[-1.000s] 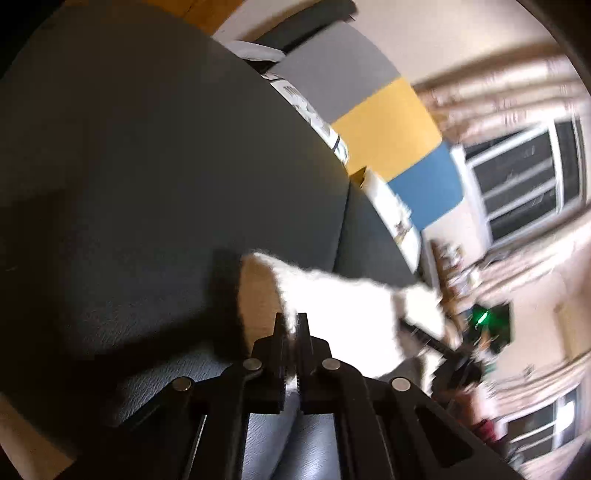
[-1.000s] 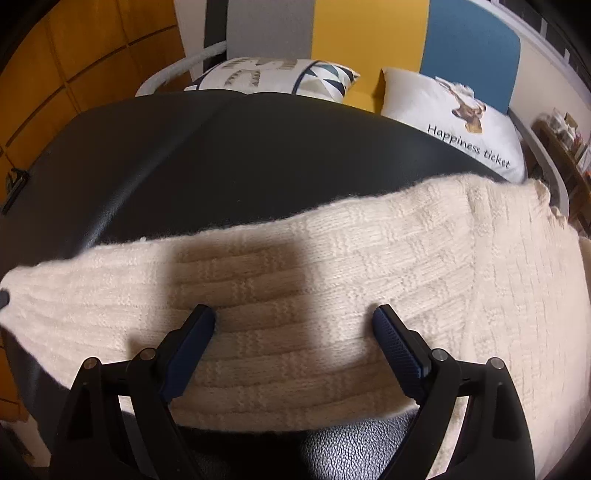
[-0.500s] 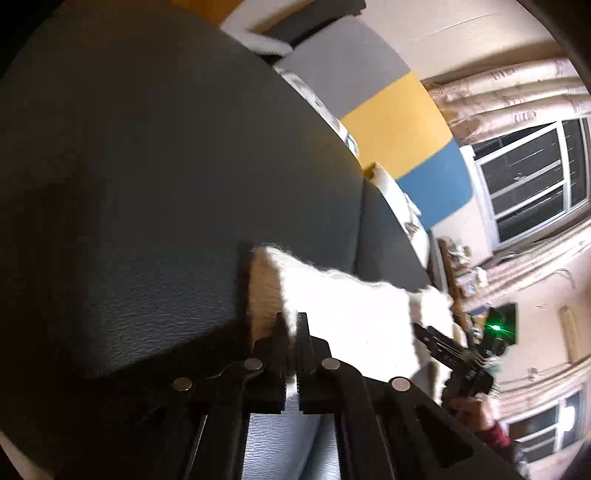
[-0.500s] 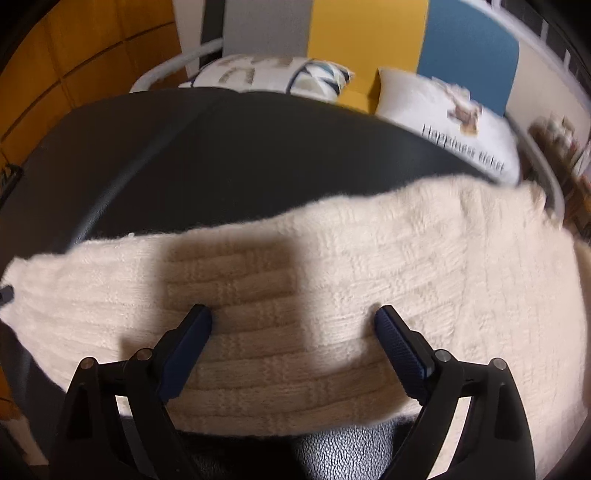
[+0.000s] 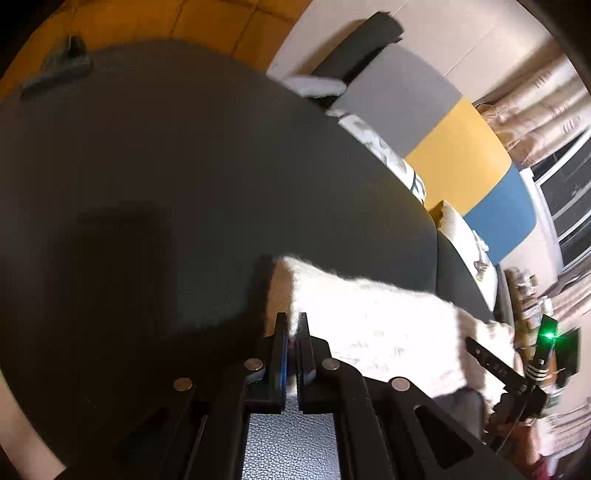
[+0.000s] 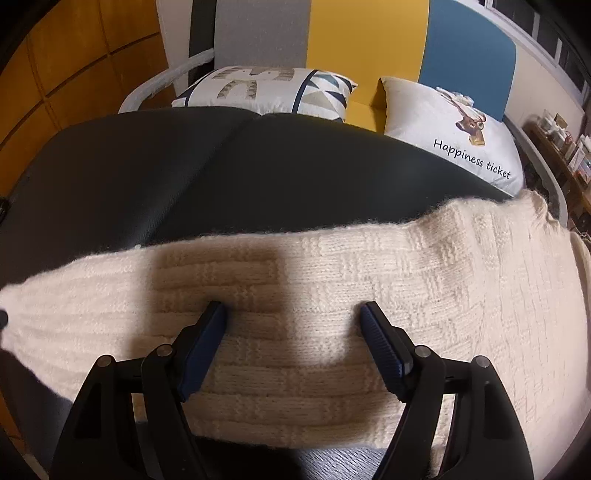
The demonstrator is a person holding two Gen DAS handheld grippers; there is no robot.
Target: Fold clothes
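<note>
A cream knitted sweater (image 6: 332,280) lies spread across a dark leather surface (image 6: 184,166). In the right wrist view my right gripper (image 6: 293,314) hovers over the sweater's sleeve, wide open, its blue-padded fingers apart and nothing between them. In the left wrist view my left gripper (image 5: 292,321) is shut on the cuff end of the sweater (image 5: 369,314), holding it slightly raised off the dark surface (image 5: 147,184). The right gripper (image 5: 517,384) shows at the far right of that view, with a green light above it.
Two printed pillows (image 6: 266,88) (image 6: 454,125) rest at the far edge against a grey, yellow and blue headboard (image 6: 369,33). Orange wood panels (image 6: 66,74) stand to the left. A shelf with small items (image 6: 565,147) and a curtained window (image 5: 554,129) are to the right.
The left gripper, still holding the cuff, has swung so more of the dark surface and orange wall show. The right gripper's fingers have come closer together over the sweater but remain open.
</note>
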